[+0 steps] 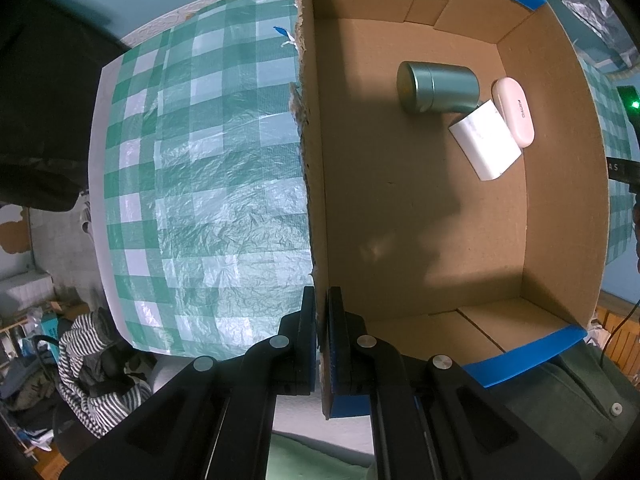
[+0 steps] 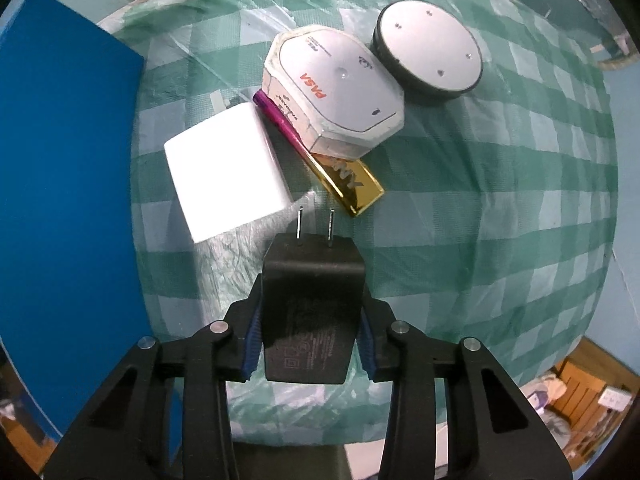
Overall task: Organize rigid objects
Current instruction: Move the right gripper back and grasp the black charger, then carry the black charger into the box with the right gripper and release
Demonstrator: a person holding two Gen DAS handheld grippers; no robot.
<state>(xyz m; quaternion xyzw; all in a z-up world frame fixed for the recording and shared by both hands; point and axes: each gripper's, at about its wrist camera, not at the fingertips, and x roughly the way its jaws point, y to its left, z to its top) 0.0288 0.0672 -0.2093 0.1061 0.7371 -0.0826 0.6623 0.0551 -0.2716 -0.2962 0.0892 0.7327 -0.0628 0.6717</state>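
Black plug adapter (image 2: 310, 312) is sitting clamped between the pads of the right claw (image 2: 308, 344), prongs pointing away — just above the checked table (image 2: 460, 216). Beyond it are lying a white block (image 2: 224, 172), a white octagonal box (image 2: 336, 88), a gold bar (image 2: 352, 188) and a round puck (image 2: 428, 50). Left claw (image 1: 321, 340) is clenching the cardboard box (image 1: 316, 200) wall; inside are lying a green tin (image 1: 438, 86), a white charger (image 1: 484, 144) and a pale case (image 1: 514, 110).
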